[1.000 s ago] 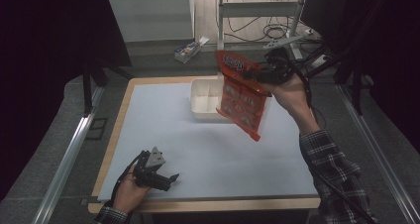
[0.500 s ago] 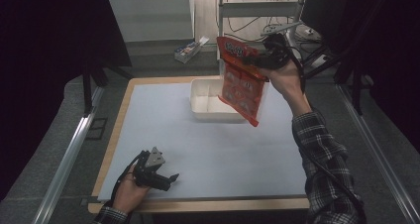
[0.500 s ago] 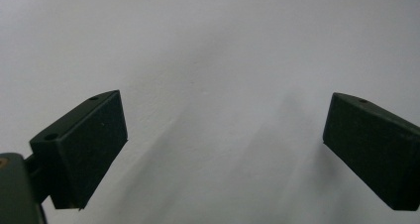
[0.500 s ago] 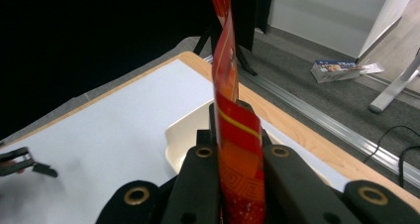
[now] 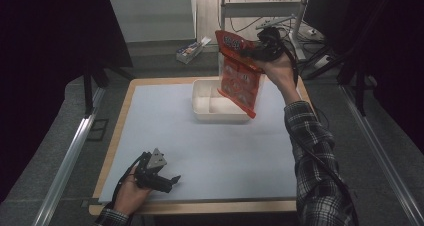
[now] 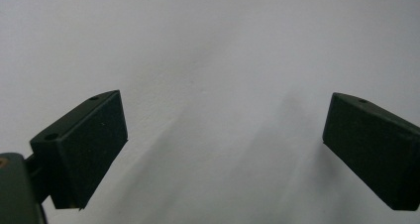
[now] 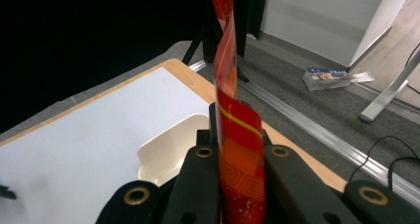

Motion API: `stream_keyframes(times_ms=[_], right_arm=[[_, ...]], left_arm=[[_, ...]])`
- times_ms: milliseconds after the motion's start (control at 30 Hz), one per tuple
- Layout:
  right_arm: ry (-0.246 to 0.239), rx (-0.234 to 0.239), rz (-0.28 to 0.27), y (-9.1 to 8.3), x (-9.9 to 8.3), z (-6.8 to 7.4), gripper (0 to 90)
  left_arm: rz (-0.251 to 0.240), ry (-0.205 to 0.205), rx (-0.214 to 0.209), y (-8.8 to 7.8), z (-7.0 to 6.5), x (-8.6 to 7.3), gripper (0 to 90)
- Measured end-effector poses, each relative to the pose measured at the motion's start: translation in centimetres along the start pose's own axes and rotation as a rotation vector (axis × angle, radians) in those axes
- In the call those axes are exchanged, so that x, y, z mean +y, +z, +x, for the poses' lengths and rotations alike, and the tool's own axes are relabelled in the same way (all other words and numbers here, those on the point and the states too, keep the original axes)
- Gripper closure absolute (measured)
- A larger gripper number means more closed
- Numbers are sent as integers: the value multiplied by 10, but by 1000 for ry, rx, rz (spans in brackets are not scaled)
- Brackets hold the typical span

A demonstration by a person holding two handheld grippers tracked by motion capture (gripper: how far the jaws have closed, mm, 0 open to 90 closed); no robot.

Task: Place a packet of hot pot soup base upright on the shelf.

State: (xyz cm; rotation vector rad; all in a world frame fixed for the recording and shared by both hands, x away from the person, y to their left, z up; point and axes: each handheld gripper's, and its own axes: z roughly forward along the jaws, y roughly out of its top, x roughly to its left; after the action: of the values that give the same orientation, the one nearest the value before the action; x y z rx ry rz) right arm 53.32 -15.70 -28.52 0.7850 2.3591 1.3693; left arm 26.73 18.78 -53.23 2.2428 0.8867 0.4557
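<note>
R gripper [image 5: 252, 47] was clamped on the top edge of a flat red printed plastic snack bag [image 5: 239, 78], holding it up in the air w/ its lower end hanging over the right rim of the shallow white rectangular plastic tub [image 5: 212, 106]. L gripper [image 5: 167, 180] lay on the pale blue table mat [image 5: 165, 131] well toward the person from the tub, jaws apart, nothing between them. Step in hand: prob. carrying the bag to the tub. Next move needs the bag lowered inside the tub's walls, likely tilted flat, then let go.

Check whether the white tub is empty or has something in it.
Empty: the white tub shows a bare bottom; the red packet hangs above it in the right gripper.
</note>
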Motion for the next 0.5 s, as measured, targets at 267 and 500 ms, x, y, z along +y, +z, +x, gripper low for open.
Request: stream_keyframes(times_ms=[267, 500], right_arm=[[-16, -14, 11, 24, 0, -16, 886], [-45, -25, 18, 40, -1, -24, 886]], left_arm=[[1, -1, -6, 0, 0, 0, 34], [-2, 4, -6, 0, 0, 0, 35]])
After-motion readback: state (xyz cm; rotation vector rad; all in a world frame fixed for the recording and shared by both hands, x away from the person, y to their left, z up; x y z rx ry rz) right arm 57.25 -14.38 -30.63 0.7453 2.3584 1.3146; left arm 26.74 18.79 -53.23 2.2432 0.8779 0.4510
